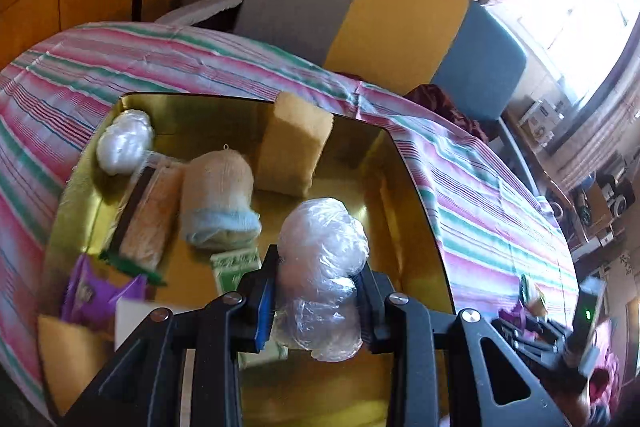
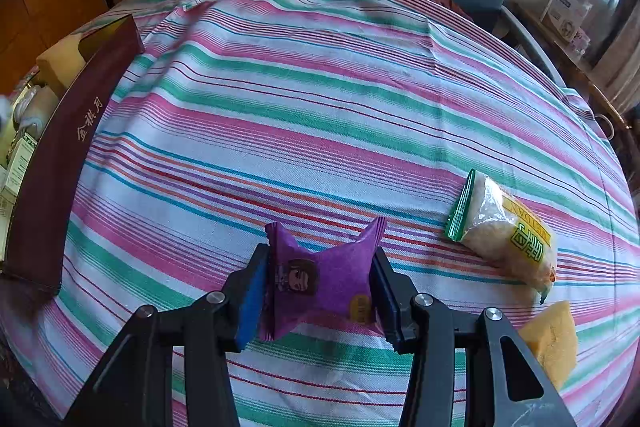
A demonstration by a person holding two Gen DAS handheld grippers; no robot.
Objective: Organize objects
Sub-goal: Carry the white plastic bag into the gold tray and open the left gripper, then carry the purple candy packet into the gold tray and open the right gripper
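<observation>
While the left claw (image 1: 318,291) grips a crumpled clear plastic bundle (image 1: 322,251) between its closed pads, it hangs over the gold-lined box (image 1: 404,187), probably so the bundle can drop into the bare patch beside the rolled cloth (image 1: 218,199) and upright sponge (image 1: 294,151); a white bundle (image 1: 124,141) and purple packet (image 1: 96,293) already lie inside. On the right side, the right claw (image 2: 318,291) is clamped on a purple snack packet (image 2: 324,279) just above the striped bench (image 2: 320,107), well apart from the box's maroon wall (image 2: 60,167). A rice bag (image 2: 504,231) and yellow sponge (image 2: 554,339) wait nearby, apparently still to be boxed.
</observation>
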